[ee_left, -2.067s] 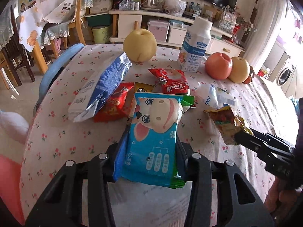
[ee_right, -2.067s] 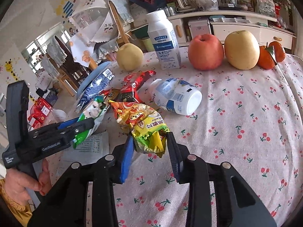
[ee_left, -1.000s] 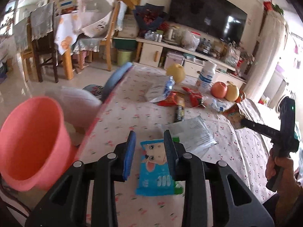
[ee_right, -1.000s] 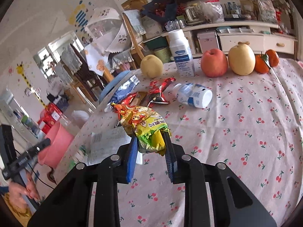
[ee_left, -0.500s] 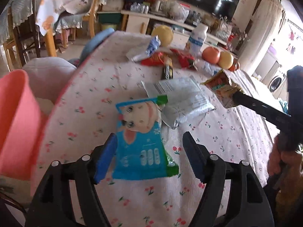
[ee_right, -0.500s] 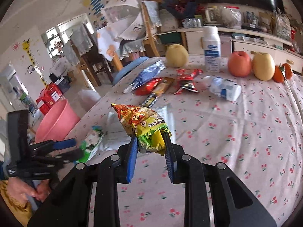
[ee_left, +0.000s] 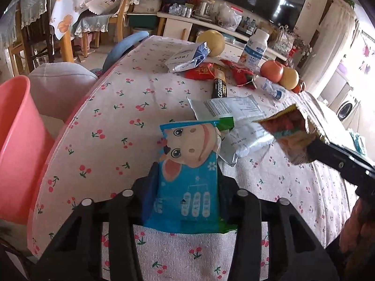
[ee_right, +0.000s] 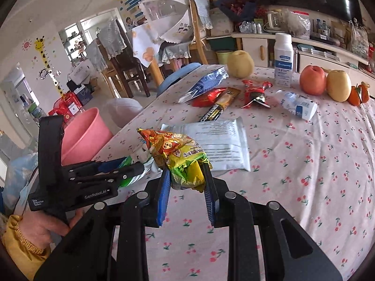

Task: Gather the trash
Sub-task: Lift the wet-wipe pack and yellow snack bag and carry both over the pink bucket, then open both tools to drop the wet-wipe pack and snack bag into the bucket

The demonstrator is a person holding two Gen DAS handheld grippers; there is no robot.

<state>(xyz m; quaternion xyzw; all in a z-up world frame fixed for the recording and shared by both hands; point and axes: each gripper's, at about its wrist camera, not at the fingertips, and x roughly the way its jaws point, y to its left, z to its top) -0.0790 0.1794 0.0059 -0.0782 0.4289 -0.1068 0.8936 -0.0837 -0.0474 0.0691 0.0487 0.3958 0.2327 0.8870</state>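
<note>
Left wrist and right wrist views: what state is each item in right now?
Left hand-held gripper: shut on blue cartoon wrapper, jaws just closing.
Right hand-held gripper: shut on yellow-green snack bag, lifted off table.
White pouch: flat, face down.
Small white bottle: on its side.
Tall white bottle: upright, capped.
Pink bucket: upright beside table.

**Colours on the cherry-print cloth**

The worktop (ee_left: 121, 121) wears a white cloth dotted with red cherries. The wrapper (ee_left: 189, 171) is bright blue with a pink-and-cream cartoon face and a green corner. The packet (ee_right: 180, 159) is orange-red above and yellow-green below. Left of the worktop, the bucket (ee_left: 16, 145) is plain salmon pink.
</note>
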